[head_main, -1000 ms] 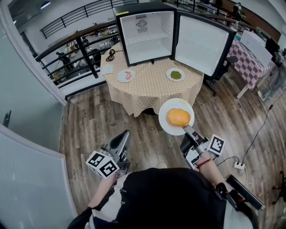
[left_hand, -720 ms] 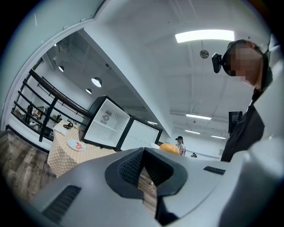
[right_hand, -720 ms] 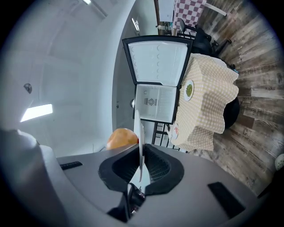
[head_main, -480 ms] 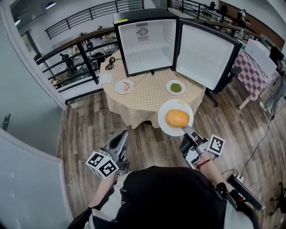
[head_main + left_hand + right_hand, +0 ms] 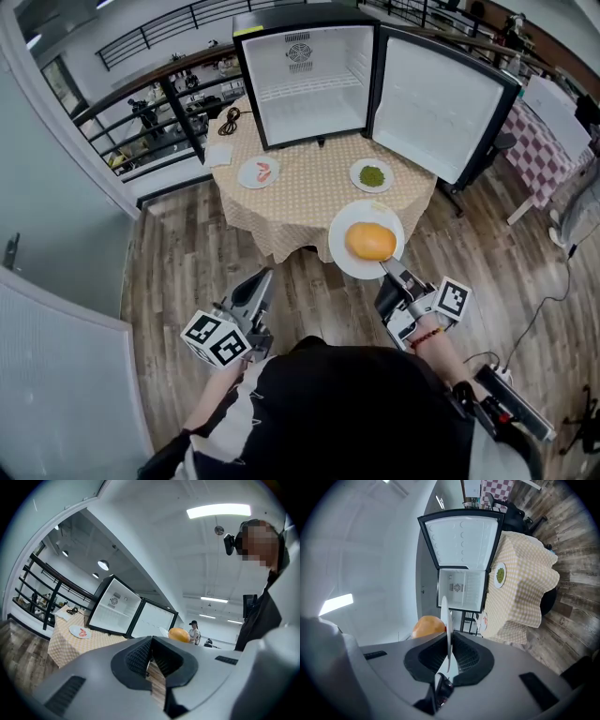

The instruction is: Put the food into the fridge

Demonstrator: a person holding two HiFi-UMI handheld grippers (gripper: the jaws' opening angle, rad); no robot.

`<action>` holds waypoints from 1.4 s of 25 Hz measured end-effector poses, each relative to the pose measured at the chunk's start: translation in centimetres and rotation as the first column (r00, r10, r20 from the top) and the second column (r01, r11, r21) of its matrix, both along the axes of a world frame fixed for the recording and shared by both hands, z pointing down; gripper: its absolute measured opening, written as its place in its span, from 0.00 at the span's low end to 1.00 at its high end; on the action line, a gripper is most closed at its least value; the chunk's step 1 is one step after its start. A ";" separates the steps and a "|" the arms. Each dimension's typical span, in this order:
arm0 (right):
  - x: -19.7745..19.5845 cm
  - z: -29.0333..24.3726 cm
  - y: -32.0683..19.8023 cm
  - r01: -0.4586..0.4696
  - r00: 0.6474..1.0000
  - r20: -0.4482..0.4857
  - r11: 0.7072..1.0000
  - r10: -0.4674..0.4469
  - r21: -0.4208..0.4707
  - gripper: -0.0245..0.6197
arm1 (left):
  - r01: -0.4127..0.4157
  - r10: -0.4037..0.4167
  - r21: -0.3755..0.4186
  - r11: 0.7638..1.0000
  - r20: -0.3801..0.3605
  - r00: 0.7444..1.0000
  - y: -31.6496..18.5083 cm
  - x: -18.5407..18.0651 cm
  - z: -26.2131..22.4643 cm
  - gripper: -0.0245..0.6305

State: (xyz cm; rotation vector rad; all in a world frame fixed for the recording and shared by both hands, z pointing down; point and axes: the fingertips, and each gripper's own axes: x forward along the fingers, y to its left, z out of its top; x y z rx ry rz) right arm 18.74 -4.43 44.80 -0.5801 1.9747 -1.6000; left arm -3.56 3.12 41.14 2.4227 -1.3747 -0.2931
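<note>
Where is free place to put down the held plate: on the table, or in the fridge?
The fridge looks bare both on its wire shelf and under it. On the table, a bare strip runs between the left plate and the right plate, down to the front edge. The back left corner is crowded with a cable and paper.

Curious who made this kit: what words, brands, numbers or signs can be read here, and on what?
No text here can be read.
Yellow sticker on the fridge top: too small to read.
Black-and-white squares on the left tool and the right tool, which grips a plate: patterns, not letters.
</note>
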 end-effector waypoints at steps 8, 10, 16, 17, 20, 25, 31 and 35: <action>0.4 1.3 -0.5 -0.033 0.998 0.060 0.999 0.034 -0.022 0.08 | 0.005 -0.004 -0.043 0.999 0.003 1.000 -0.4 -0.1 1.8 0.06; 0.5 1.8 -0.8 -0.037 0.998 0.044 0.999 0.038 -0.015 0.08 | -0.008 0.008 -0.042 0.999 0.002 1.000 -0.9 0.1 2.1 0.06; 0.5 3.0 -1.8 -0.057 0.997 0.058 0.998 0.058 -0.021 0.08 | -0.033 0.033 -0.039 0.999 -0.001 0.999 -2.5 0.6 3.2 0.06; 0.3 3.1 -2.6 -0.060 0.996 0.061 0.998 0.061 -0.023 0.08 | -0.032 0.032 -0.042 0.999 -0.002 1.000 -3.3 0.2 3.3 0.06; -1.0 2.5 -5.7 -0.067 0.997 0.043 0.997 0.068 -0.026 0.08 | -0.035 0.035 -0.056 0.998 -0.009 0.999 -6.5 -1.3 3.0 0.06; -2.4 1.8 -10.0 -0.084 0.996 0.028 0.996 0.085 -0.027 0.08 | -0.043 0.041 -0.077 0.996 -0.015 0.999 -11.1 -2.9 3.1 0.06; -4.1 1.6 -14.7 -0.080 0.997 0.008 0.996 0.080 -0.029 0.08 | -0.051 0.050 -0.060 0.997 -0.025 0.998 -15.9 -4.1 2.6 0.06; -5.5 0.9 -17.2 -0.076 0.997 0.004 0.997 0.076 -0.021 0.08 | -0.073 0.071 -0.062 0.995 -0.031 0.997 -18.4 -4.9 2.5 0.06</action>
